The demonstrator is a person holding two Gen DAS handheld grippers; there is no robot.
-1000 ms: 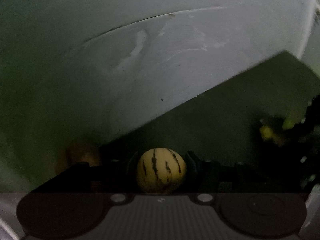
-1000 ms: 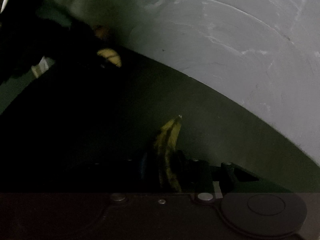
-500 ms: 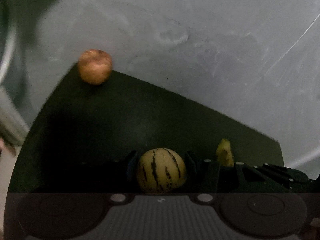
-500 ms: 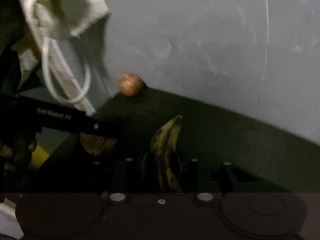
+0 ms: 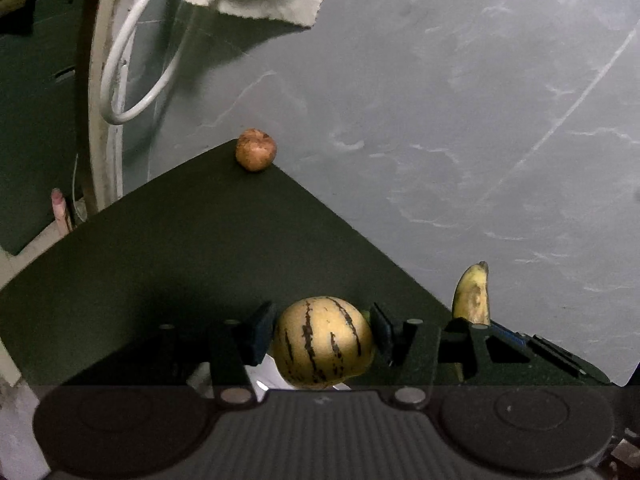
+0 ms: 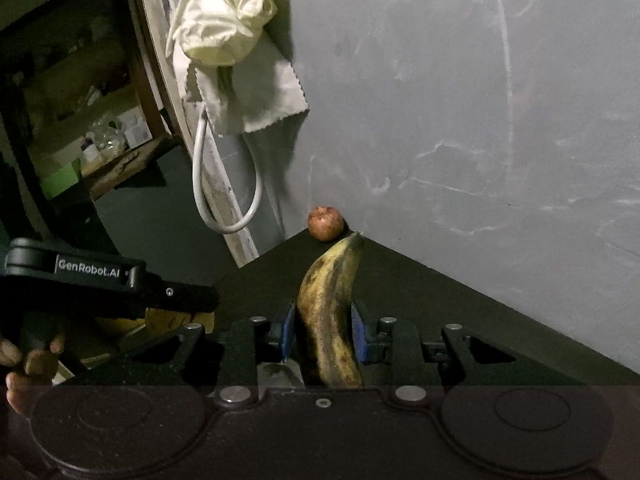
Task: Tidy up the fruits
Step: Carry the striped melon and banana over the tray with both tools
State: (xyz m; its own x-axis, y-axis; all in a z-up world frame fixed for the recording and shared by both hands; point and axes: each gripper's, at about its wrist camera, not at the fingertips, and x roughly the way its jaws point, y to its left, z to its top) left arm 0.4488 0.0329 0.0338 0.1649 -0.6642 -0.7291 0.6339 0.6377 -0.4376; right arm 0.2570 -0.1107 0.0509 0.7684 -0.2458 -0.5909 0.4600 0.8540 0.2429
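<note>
My left gripper (image 5: 322,330) is shut on a round yellow melon (image 5: 323,342) with dark stripes, held above the dark tabletop (image 5: 192,248). My right gripper (image 6: 323,330) is shut on a spotted, browning banana (image 6: 330,312) that points up and away. That same banana (image 5: 472,300) shows at the right of the left wrist view, beside the right gripper's fingers (image 5: 516,344). A reddish-brown apple (image 5: 256,149) sits at the table's far corner against the wall, also seen as the apple (image 6: 326,223) just past the banana's tip. The left gripper's body (image 6: 108,284) is at the left of the right wrist view.
A grey scratched wall (image 5: 440,100) bounds the table. A white cable loop (image 6: 224,184) and a pale cloth (image 6: 228,40) hang on a post at the left. A hand (image 6: 28,356) holds the left gripper. Cluttered shelves (image 6: 100,136) lie beyond.
Both grippers rose and swung with their fruits still held. The table corner with the apple, the hanging cloth and cable came into view, and the left view rolled.
</note>
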